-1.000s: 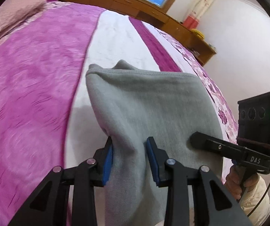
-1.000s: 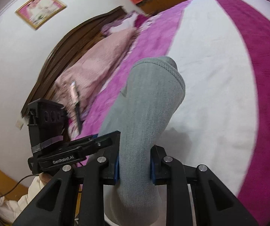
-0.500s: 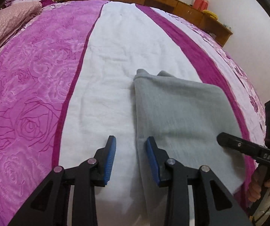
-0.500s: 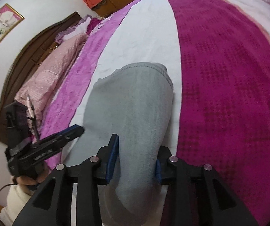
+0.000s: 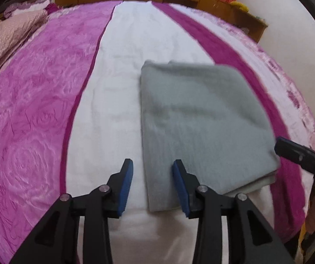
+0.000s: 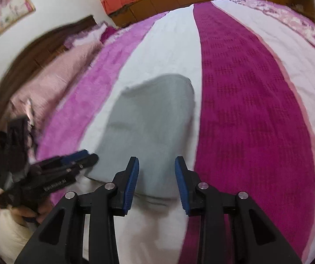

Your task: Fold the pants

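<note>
Now the pants lay folded flat on the bed, on its white stripe. Left hand-held gripper, jaws having just widened, straddled the near-left edge, not pinching. Right hand-held gripper stood apart, empty, at the near end. Both read as released, fold likely done.
</note>
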Available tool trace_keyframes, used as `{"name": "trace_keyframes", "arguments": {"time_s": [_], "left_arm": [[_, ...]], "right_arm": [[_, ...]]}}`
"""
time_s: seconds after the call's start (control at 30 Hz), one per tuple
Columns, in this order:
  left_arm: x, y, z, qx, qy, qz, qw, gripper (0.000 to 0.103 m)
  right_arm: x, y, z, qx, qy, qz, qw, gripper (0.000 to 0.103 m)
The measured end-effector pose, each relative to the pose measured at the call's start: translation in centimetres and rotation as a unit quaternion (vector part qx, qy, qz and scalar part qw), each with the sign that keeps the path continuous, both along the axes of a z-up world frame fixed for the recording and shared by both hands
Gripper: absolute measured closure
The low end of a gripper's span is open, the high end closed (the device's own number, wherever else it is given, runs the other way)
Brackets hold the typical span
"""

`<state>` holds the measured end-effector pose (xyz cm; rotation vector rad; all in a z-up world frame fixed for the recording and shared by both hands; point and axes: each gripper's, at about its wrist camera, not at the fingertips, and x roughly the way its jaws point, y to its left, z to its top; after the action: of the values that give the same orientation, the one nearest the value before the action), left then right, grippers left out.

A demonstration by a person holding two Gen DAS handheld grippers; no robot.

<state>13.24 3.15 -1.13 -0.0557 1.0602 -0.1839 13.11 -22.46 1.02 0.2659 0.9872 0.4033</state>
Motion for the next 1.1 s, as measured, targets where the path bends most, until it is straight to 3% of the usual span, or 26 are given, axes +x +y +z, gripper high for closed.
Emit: {"name": "trace_keyframes", "arguments": {"time_s": [0.07,0.17,0.27,0.43,0.5,0.57,0.63,0.77,0.9,1.1], "left_arm": [[-0.1,0.1,-0.3,-0.006,0.007,0.014,0.9999,0.063],[-1.0,0.3,0.4,-0.004,0.001,0.02,0.9998,0.063],[-2.3,0.4,1.1,0.01,-0.008,0.026,0.9996,0.063],[-4.4,0.1,1.1,0.04,0.001,0.045,0.9982,0.055],[-5.1,-0.2,0.5,0.038,0.009,0.046,0.9982,0.053],[-5.5,-0.4,-0.1,0.041,0.016,0.048,0.9979,0.048],[-6.0,-0.8,-0.7,0.048,0.017,0.049,0.9975,0.043],[-6.4,-1.5,-1.9,0.065,0.016,0.052,0.9964,0.036],[-6.5,-2.0,-2.6,0.075,0.011,0.059,0.9954,0.033],[-6.5,-2.2,-2.9,0.082,0.011,0.06,0.9948,0.031]], "right_arm": [[0.3,0.7,-1.2,-0.028,0.013,0.0,1.0,0.077],[0.7,0.5,-2.5,-0.024,0.032,-0.011,0.999,0.077],[0.2,-0.1,-2.0,-0.008,0.03,-0.022,0.999,0.075],[-2.1,-0.2,-0.7,-0.041,0.026,-0.028,0.998,0.074],[-3.0,-0.2,-0.6,-0.046,0.022,-0.033,0.998,0.069],[-4.0,-0.4,-0.8,-0.05,0.022,-0.041,0.998,0.052],[-4.8,-0.5,-1.1,-0.058,0.021,-0.052,0.997,0.042],[-5.5,-0.2,-2.5,-0.088,0.027,-0.056,0.994,0.041],[-5.5,-0.1,-4.3,-0.094,0.044,-0.057,0.993,0.041],[-6.0,0.0,-5.1,-0.092,0.032,-0.064,0.993,0.036]]}}
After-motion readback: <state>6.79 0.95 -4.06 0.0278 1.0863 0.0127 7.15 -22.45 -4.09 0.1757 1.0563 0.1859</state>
